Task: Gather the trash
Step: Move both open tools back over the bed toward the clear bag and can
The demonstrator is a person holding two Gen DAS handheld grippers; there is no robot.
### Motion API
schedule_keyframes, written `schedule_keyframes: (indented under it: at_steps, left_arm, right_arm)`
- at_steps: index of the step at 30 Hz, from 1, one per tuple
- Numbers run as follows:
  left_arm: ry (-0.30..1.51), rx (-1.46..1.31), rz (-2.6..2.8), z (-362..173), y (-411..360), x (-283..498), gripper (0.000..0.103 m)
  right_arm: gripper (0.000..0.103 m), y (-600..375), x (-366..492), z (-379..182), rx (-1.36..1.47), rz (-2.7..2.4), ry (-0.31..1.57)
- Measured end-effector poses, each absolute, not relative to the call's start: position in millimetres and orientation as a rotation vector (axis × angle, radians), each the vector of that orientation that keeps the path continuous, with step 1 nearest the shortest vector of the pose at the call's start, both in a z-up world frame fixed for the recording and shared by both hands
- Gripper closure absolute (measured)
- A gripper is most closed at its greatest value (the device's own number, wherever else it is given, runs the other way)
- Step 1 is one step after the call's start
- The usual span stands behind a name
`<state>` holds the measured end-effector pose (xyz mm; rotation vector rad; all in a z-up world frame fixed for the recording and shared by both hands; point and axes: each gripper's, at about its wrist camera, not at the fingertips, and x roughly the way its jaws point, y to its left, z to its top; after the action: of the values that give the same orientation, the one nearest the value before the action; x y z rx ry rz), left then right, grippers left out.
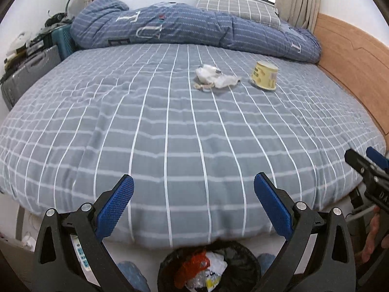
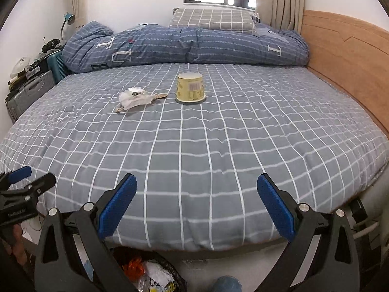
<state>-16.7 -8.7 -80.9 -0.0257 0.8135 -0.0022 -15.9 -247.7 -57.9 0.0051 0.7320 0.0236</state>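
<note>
Both grippers, left (image 1: 193,203) and right (image 2: 197,202), are hovering with jaws wide open and empty at the bed's (image 1: 170,126) foot above the bin (image 1: 209,267), while the crumpled wrapper (image 1: 214,76) and upturned cup (image 2: 190,87) are lying mid-bed, well apart from them

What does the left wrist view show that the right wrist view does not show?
Only the left wrist view shows the whole trash bin rim, and the right gripper from the side.

Only the right wrist view shows the barcode on the yellow cup, and the left gripper from the side.

Both show the crumpled wrapper, the cup upside down on the bed, and open jaws holding nothing.
</note>
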Motion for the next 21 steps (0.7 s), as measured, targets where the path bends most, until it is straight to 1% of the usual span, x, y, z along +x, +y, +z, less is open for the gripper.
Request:
schedule_keyframes:
  at_steps: [7, 21]
  left_arm:
    - [0.813, 0.007, 0.009, -84, -6, 39, 0.006]
    - [0.811, -0.017, 0.011, -86, 16, 114, 0.006]
  right_arm:
    - [0.008, -241, 27, -65, 0.000, 0.026, 0.739]
    - [0.008, -239, 108, -70, 0.010, 0.019, 0.718]
